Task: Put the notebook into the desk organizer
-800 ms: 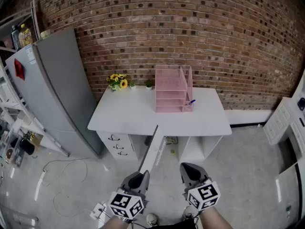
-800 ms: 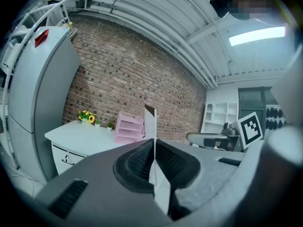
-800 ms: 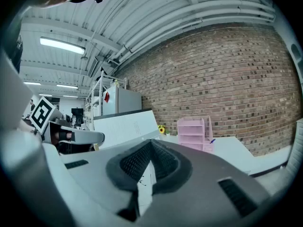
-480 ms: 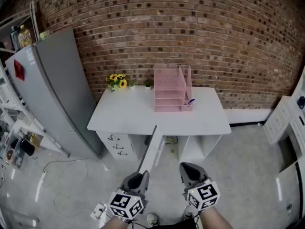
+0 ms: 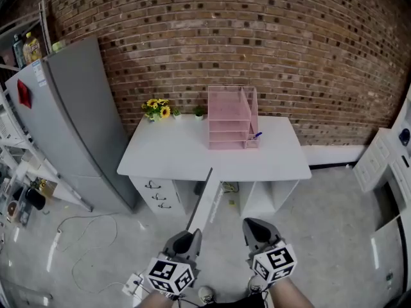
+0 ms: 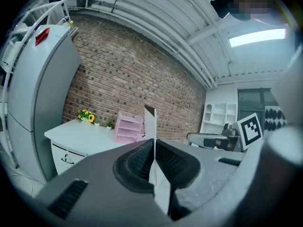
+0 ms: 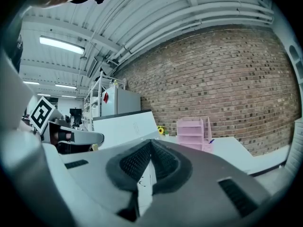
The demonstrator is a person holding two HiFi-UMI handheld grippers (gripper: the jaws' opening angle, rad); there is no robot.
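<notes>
The notebook (image 5: 201,201) is gripped on edge in the clenched left tongs (image 5: 186,237), with its long axis pointed ahead at the desk organizer (image 5: 231,117). The organizer stands at the bench's (image 5: 167,153) far edge, well apart. The right tongs (image 5: 255,228) are closed on nothing, held low beside the left.

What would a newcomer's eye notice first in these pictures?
The pink desk organizer stands out first, at the back of the white desk against the brick wall. Next comes the white notebook, clamped edge-on in the left gripper, not yet at the desk. Yellow sunflowers sit at the desk's back left corner.
</notes>
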